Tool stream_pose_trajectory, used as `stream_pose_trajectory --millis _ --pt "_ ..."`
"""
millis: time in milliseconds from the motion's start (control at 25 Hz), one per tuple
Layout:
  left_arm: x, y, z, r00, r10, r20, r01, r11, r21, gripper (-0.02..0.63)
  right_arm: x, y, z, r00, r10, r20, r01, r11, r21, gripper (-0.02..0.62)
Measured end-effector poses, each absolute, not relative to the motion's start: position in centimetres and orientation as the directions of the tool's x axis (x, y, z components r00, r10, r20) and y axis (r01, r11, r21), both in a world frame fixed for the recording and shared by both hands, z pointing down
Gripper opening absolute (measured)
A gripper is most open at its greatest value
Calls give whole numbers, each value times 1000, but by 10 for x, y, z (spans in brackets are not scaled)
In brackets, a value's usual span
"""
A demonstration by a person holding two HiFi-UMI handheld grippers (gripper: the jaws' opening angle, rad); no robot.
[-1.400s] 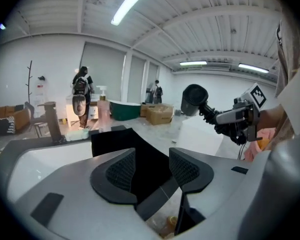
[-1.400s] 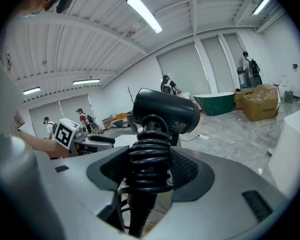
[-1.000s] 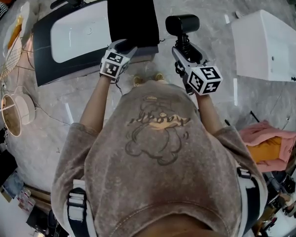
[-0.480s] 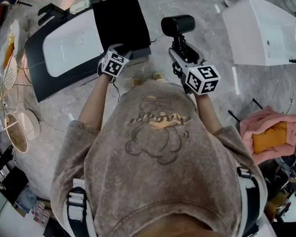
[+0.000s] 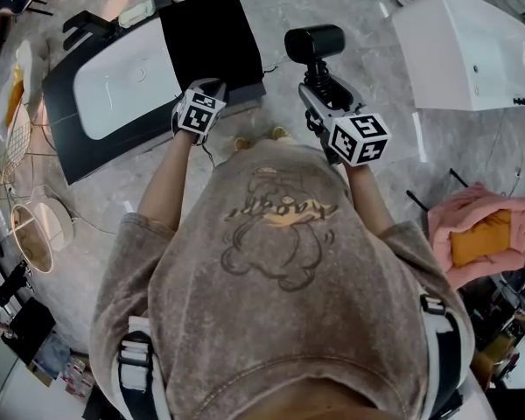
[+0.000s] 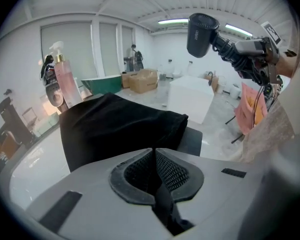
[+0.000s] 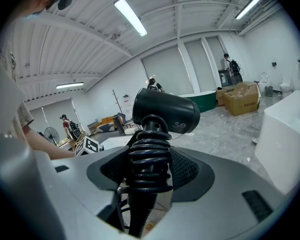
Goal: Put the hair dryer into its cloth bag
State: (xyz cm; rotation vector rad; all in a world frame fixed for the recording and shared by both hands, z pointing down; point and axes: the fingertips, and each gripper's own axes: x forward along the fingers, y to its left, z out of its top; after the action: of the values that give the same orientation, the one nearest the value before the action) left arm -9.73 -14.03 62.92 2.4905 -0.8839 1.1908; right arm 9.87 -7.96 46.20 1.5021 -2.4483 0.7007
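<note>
Now the white tub (image 5: 114, 77) carries the black bag (image 5: 212, 33), which lies flat on its near corner. To the bag's right the dryer (image 5: 313, 42) hangs over the floor, its cord-wound handle clamped in the right gripper (image 5: 319, 79). The left gripper (image 5: 215, 87) has just been closing its jaws and pinches the bag's near edge.

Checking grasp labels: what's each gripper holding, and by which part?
Right gripper clamps the hair dryer by its cord-wrapped handle. Left gripper, its jaws having just been closing, pinches the cloth bag at its near edge.
</note>
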Motion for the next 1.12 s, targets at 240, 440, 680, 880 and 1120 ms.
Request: stream_pose_trajectory --millis 240,440,680,880,1120 --pt "-96 -143 618 506 -427 750 -637 -770 -9 25 97 -80 465 -487 -779 394 -870 392 -299 247" --pt "-97 -150 603 528 -444 724 -658 -752 19 23 92 -81 466 -508 -765 395 -859 416 -299 247" --pt "-96 -166 578 551 -479 683 -675 -737 28 22 86 -80 473 -543 -732 411 -839 457 -295 247" --pt "-97 -180 557 565 -502 655 -689 -723 40 21 77 -75 478 -585 -686 433 -811 506 -295 247" --pt "-96 -189 539 574 -515 637 -687 -725 33 21 59 -60 486 -656 -591 469 -745 605 -280 247"
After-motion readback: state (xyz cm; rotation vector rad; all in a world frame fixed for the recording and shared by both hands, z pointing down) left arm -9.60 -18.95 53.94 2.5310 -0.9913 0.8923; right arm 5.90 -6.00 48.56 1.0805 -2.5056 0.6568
